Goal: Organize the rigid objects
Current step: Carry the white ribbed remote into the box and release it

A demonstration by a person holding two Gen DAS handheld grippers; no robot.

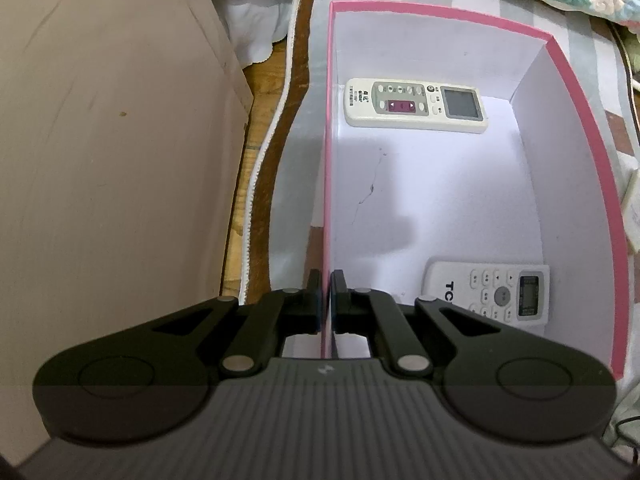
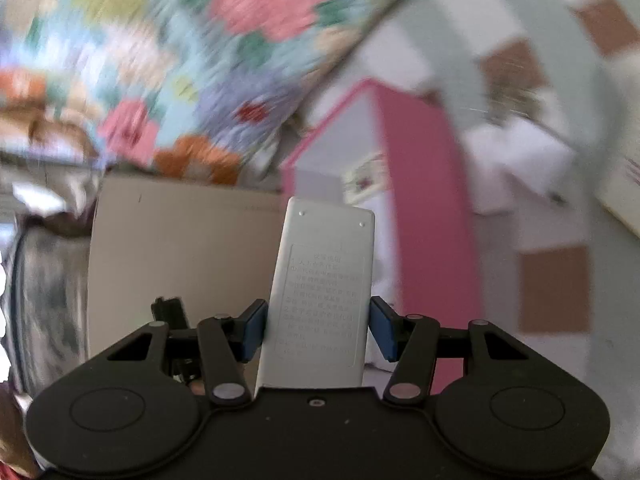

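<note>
A pink-rimmed box (image 1: pixel 440 12) with a white inside lies open in the left wrist view. Two remotes rest on its floor: a cream one (image 1: pixel 416 106) at the far end and a white one (image 1: pixel 492 292) near the right wall. My left gripper (image 1: pixel 326 276) is shut on the box's thin left wall, one finger on each side. In the right wrist view, my right gripper (image 2: pixel 318 320) is shut on a white remote (image 2: pixel 324 264), held back side up with its printed label showing. The pink box (image 2: pixel 424 200) stands beyond it, blurred.
A beige panel (image 1: pixel 100 160) fills the left side, close to the box; it also appears as a beige panel (image 2: pixel 180 248) behind the held remote. A floral quilt (image 2: pixel 180 40) lies beyond the box on a checked sheet. A pale flat item (image 1: pixel 634 212) lies right of the box.
</note>
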